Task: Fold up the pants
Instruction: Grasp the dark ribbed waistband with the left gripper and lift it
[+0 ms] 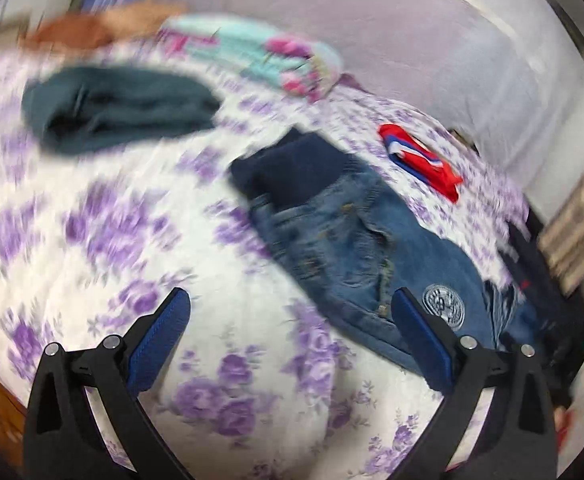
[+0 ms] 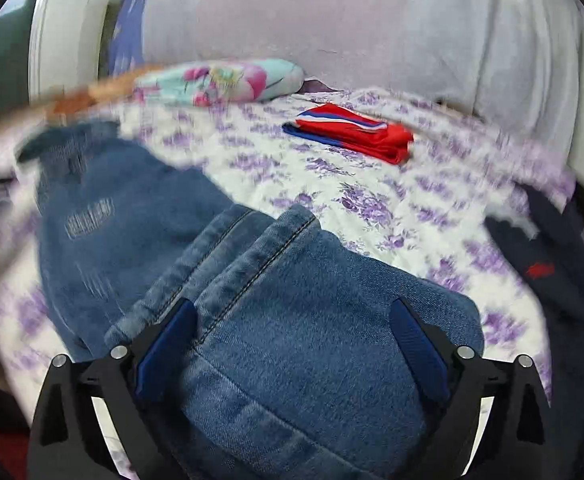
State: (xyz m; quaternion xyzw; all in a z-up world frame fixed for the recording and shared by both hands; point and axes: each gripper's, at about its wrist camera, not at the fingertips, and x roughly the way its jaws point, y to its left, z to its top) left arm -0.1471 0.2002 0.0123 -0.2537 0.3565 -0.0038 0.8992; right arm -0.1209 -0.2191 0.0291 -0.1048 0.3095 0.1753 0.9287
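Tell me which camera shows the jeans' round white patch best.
The left wrist view. The patch shows there whole, on the jeans beside the open left gripper. The right wrist view shows only the jeans' hems and legs between the open right gripper's fingers; no patch is visible there.

No text can be read anywhere. The jeans (image 1: 356,256) carry a round white emblem (image 1: 443,304), too blurred to decipher.

Bare floral bedsheet (image 1: 92,240) lies left of the jeans (image 1: 352,240); red shorts (image 1: 420,160) block beyond.
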